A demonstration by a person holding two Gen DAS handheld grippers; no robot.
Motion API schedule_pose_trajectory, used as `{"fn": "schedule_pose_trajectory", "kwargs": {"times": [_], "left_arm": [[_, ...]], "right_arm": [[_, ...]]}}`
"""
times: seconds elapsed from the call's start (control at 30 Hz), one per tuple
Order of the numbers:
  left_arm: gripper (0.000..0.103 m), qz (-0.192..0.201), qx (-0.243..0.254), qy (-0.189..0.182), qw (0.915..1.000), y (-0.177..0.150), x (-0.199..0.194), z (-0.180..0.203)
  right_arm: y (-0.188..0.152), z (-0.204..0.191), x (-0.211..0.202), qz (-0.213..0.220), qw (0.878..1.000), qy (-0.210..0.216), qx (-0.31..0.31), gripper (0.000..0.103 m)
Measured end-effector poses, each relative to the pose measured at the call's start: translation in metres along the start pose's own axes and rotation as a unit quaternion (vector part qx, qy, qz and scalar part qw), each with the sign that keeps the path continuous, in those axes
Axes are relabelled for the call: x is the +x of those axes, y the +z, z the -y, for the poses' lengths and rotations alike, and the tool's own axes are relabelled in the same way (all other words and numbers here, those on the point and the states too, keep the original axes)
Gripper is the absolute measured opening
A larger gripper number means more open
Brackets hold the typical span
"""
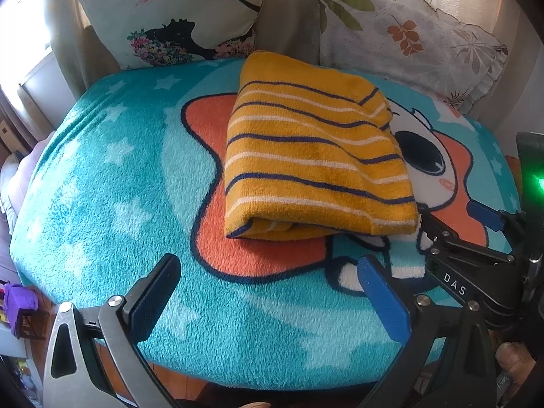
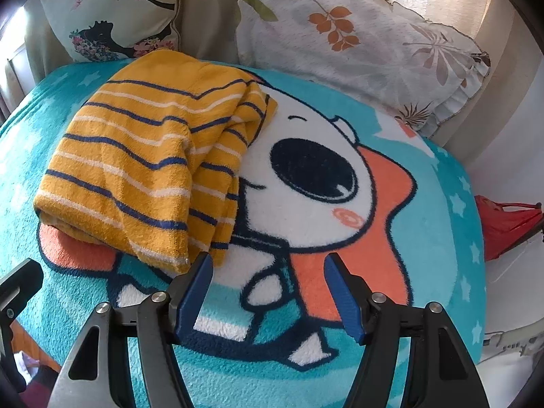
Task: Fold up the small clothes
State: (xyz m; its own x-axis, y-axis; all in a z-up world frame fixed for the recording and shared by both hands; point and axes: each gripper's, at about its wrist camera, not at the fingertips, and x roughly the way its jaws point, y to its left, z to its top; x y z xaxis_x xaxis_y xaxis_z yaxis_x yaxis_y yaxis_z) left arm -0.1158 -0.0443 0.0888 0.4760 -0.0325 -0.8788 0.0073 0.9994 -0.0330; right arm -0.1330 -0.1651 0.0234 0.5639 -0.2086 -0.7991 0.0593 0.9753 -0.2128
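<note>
The folded yellow striped garment (image 1: 316,156) lay on a teal cartoon blanket (image 1: 112,210), partly covering its orange star and white face print. Behind it two pillows leaned against the backrest: a butterfly-print pillow (image 1: 176,13) and a leaf-print pillow (image 1: 408,34). The left gripper (image 1: 268,292) hovered just before the garment's near fold, jaws apart and empty. The right gripper (image 2: 268,289) stood with jaws apart too, holding nothing, its left finger (image 2: 195,292) close beside the garment's corner. A red object (image 2: 506,224) lay off the blanket's right edge.
</note>
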Motion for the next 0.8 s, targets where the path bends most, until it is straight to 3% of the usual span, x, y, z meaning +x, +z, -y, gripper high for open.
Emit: {"fn": "schedule_pose_trajectory", "kwargs": {"times": [0.8], "left_arm": [[0.103,-0.014,-0.007,-0.001,0.9999,-0.009,0.003,0.015]], "right_arm": [[-0.009,0.006,0.003,-0.007,1.0,0.013,-0.007,0.074]]}}
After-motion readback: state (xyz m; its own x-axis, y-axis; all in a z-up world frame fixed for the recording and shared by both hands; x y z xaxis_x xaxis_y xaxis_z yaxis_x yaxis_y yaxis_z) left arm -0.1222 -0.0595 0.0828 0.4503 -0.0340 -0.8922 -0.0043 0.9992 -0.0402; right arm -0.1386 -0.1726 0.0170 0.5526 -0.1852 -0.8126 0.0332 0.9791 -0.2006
